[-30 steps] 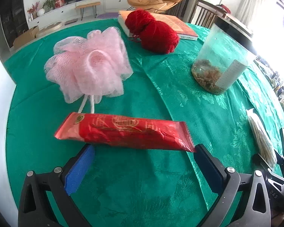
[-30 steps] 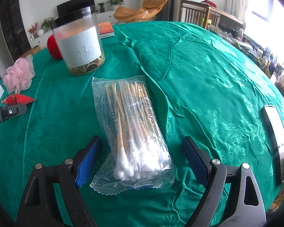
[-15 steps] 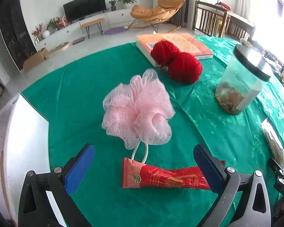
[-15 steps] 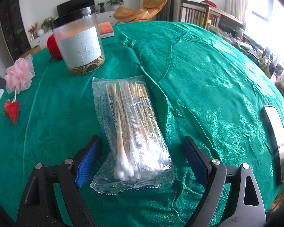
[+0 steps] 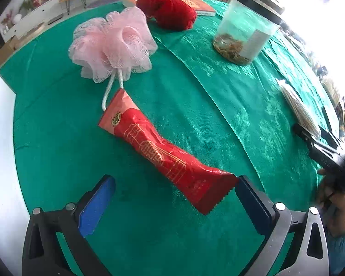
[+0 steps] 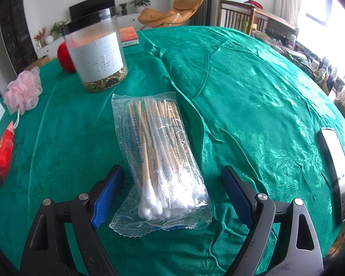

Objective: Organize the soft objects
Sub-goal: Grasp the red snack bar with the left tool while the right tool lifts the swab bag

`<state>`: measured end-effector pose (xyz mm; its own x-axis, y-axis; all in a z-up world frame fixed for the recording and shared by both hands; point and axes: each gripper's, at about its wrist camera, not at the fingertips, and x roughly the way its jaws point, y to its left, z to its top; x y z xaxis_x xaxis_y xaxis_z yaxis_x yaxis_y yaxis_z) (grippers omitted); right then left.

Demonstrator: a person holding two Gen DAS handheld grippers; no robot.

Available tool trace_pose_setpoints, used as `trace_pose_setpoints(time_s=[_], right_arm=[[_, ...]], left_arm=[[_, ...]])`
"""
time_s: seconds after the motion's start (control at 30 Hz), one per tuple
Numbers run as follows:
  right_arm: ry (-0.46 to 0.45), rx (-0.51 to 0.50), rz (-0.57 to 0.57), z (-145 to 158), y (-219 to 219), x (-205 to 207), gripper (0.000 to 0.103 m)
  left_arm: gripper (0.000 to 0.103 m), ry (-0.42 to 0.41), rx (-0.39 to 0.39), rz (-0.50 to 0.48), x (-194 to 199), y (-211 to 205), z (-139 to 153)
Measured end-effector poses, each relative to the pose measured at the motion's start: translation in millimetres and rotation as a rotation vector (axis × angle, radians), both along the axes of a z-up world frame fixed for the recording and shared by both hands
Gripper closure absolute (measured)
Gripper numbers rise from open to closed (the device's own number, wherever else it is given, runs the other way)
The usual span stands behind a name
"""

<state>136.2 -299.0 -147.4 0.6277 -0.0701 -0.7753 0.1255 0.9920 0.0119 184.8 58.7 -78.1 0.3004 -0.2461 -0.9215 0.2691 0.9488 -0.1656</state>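
Note:
A red foil packet (image 5: pixel 163 154) lies slantwise on the green tablecloth (image 5: pixel 218 105), its near end between the fingers of my open left gripper (image 5: pixel 174 204). Beyond it sit a pink mesh bath puff (image 5: pixel 112 43) and red yarn balls (image 5: pixel 170 9). In the right wrist view, a clear bag of cotton swabs (image 6: pixel 158 161) lies on the cloth with its near end between the fingers of my open right gripper (image 6: pixel 172 195). The pink puff (image 6: pixel 23 92), the red packet (image 6: pixel 5 149) and a yarn ball (image 6: pixel 65 56) show at the left.
A clear jar with a black lid (image 6: pixel 95 50) holds dried bits behind the swabs; the same jar (image 5: pixel 246 27) shows in the left view. An orange book (image 6: pixel 127 35) lies at the far edge. A phone (image 6: pixel 335 172) lies at the right. Chairs stand beyond the table.
The left gripper has swung and moved closer, so the red packet now lies slantwise with its end between the fingers. The right gripper and the swab bag have not moved.

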Motion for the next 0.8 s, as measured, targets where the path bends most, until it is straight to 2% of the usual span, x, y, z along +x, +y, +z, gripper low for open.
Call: trace_pose_setpoints(time_s=[0.07, 0.17, 0.23, 0.27, 0.3, 0.33, 0.37, 0.4, 0.5, 0.6, 0.63, 0.7, 0.73, 0.8], right_arm=[[0.000, 0.000, 0.000, 0.1, 0.0, -0.2, 0.014], [0.000, -0.001, 0.000, 0.1, 0.2, 0.0, 0.014], [0.000, -0.005, 0.001, -0.8, 1.1, 1.7, 0.015], [0.000, -0.005, 0.003, -1.0, 2.4, 2.2, 0.015], [-0.001, -0.001, 0.015, -1.2, 2.8, 2.0, 0.018], [-0.004, -0.002, 0.034, -0.6, 3.6, 0.8, 0.023], [-0.006, -0.003, 0.042, 0.4, 4.4, -2.3, 0.030], [-0.014, -0.009, 0.042, 2.6, 4.1, -5.4, 0.047], [-0.019, 0.076, 0.052, 4.6, -4.3, -10.5, 0.051], [-0.037, 0.233, 0.041, 6.2, -19.4, -17.6, 0.057], [-0.044, 0.321, 0.049, 5.4, -25.6, -20.4, 0.059], [-0.043, 0.569, 0.071, -3.9, -38.8, -25.4, 0.060], [-0.039, 0.649, 0.066, -9.0, -43.4, -28.2, 0.060], [-0.040, 0.734, 0.051, -13.6, -48.9, -33.0, 0.060]], left_arm=[[0.000, -0.021, 0.042, 0.084, 7.1, 1.4, -5.1], [0.010, -0.048, 0.110, 0.138, 9.7, -9.0, -8.2], [0.035, -0.096, 0.150, 0.130, 10.4, -15.5, -5.4], [0.046, -0.113, 0.140, 0.126, 10.1, -17.5, -2.8], [0.065, -0.120, 0.143, 0.126, 10.3, -17.6, -0.7], [0.070, -0.104, 0.129, 0.120, 10.2, -15.4, 0.4], [0.070, -0.084, 0.098, 0.111, 7.1, -11.6, 2.1], [0.071, -0.067, 0.070, 0.099, 1.5, -9.6, 3.2], [0.072, -0.064, 0.079, 0.049, -27.6, 0.4, 8.3], [0.075, -0.070, 0.085, 0.029, -50.9, 4.7, 8.9], [0.076, -0.074, 0.071, 0.031, -56.7, 8.1, 10.5], [0.076, -0.075, 0.022, 0.043, -66.3, 2.9, 9.8], [0.076, -0.077, -0.007, 0.047, -70.9, 3.9, 10.6], [0.074, -0.086, -0.011, 0.062, -77.3, 1.7, 9.3]])
